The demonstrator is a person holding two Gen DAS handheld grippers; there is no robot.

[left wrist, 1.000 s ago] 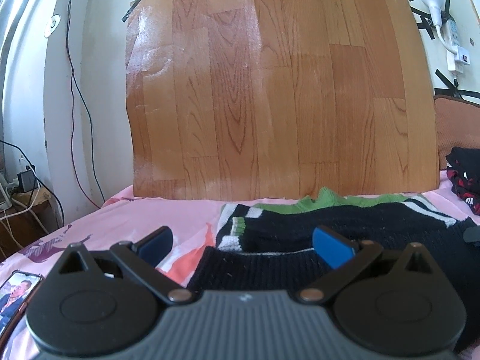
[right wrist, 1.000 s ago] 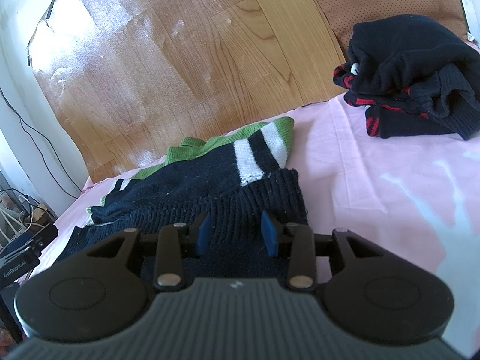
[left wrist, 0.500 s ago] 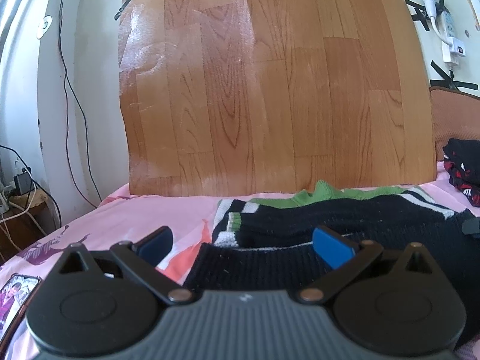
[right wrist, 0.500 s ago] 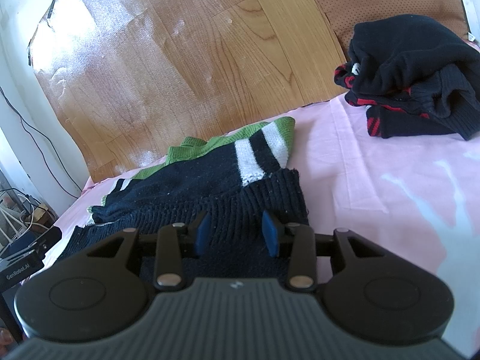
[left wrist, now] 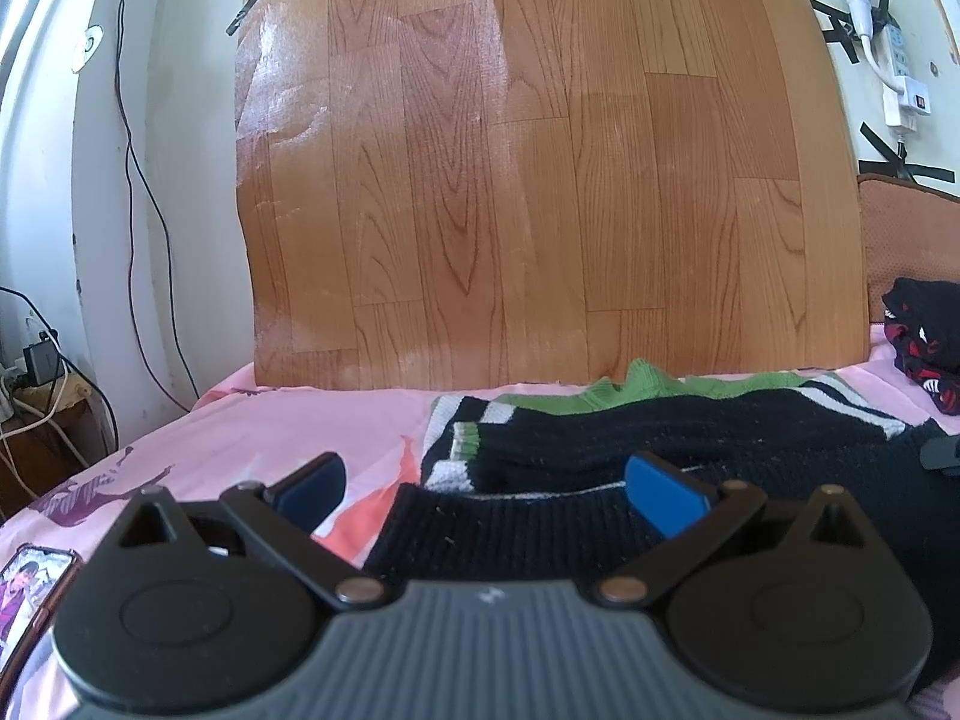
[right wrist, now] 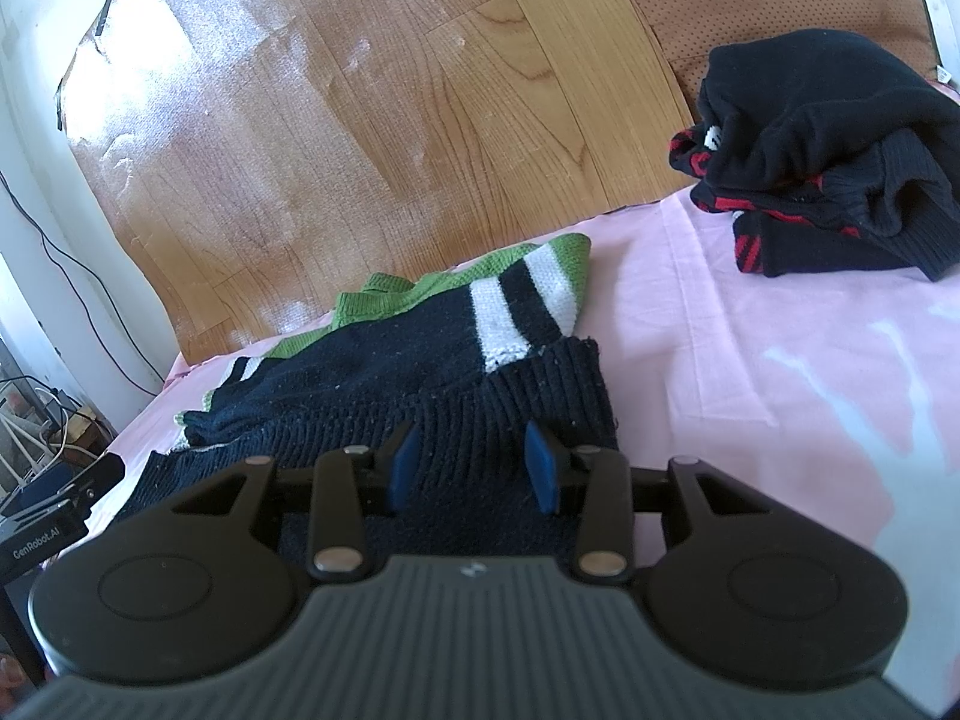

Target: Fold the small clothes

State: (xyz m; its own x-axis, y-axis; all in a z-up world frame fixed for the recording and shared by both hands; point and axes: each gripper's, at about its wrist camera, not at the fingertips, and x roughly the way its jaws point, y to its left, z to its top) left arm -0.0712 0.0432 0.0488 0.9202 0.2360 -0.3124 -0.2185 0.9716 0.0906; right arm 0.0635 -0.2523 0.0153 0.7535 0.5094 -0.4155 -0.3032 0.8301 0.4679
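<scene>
A black knit sweater (right wrist: 384, 378) with green and white stripes lies flat on the pink bed sheet (right wrist: 750, 360), near the wooden board (left wrist: 540, 180). It looks soft and floppy, light but thick, so it will sag when lifted. The ribbed bottom edge (left wrist: 510, 528) looks like a good place to hold, one corner for each claw.

The left gripper (left wrist: 489, 489) has its jaws wide apart over the left corner of that edge, holding nothing. The right gripper (right wrist: 474, 468) has its jaws partly apart over the ribbed edge, not pinching it.

Another dark pile of clothes (right wrist: 828, 156) sits well apart. The near part of the sweater hides behind the claws.
</scene>
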